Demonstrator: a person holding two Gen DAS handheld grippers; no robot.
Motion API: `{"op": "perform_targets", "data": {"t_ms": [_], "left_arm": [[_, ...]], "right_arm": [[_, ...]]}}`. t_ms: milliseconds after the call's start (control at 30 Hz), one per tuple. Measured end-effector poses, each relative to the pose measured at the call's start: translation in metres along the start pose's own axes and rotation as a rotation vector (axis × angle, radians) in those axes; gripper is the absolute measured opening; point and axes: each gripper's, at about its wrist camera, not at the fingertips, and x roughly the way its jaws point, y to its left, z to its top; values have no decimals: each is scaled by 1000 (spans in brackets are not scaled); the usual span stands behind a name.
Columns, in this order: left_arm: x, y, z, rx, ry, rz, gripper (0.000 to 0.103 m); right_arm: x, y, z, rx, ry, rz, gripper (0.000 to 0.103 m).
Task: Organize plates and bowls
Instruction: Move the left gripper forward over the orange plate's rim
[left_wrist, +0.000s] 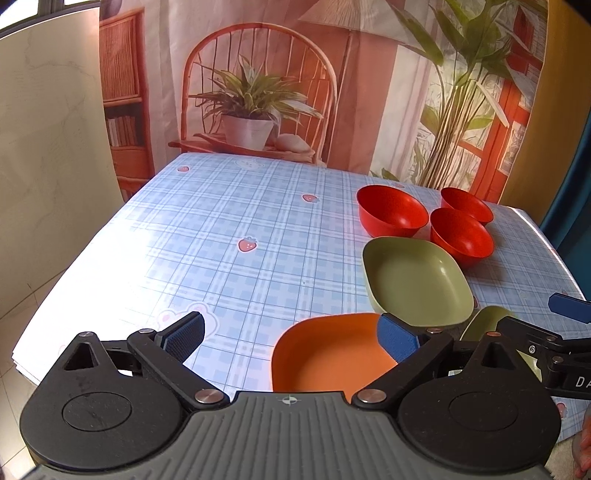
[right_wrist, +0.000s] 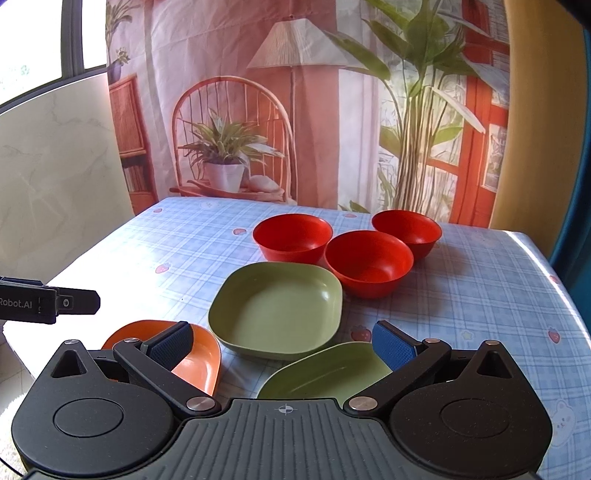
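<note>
Three red bowls (right_wrist: 293, 236) (right_wrist: 369, 262) (right_wrist: 406, 230) stand at the back right of the table. In front of them lies a green square plate (right_wrist: 277, 310). A second green plate (right_wrist: 325, 373) lies just under my right gripper (right_wrist: 282, 349), which is open and empty above it. An orange plate (left_wrist: 325, 354) lies at the front; my left gripper (left_wrist: 291, 338) is open and empty above its left part. The orange plate also shows in the right wrist view (right_wrist: 201, 360). The bowls (left_wrist: 389, 210) and the green plate (left_wrist: 415, 280) show in the left wrist view.
The table has a blue checked cloth (left_wrist: 240, 221) with strawberry prints. A printed backdrop (right_wrist: 295, 110) hangs behind the table. The right gripper's fingers (left_wrist: 569, 306) show at the right edge of the left wrist view.
</note>
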Motion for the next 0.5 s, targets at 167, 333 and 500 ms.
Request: {"op": "perform_targets", "data": {"t_ms": [167,333,500], "left_arm": [[14,4,-6,2,50,-2,89],[25,13,-12,-43,106,-49,73],[39,14,-21,-50,176,-53,57]], "right_arm": [[15,-2,-1,14,34,45,103],[28,3,-5,9,77,98,91],[38,9,-11,7,114,157,75]]}}
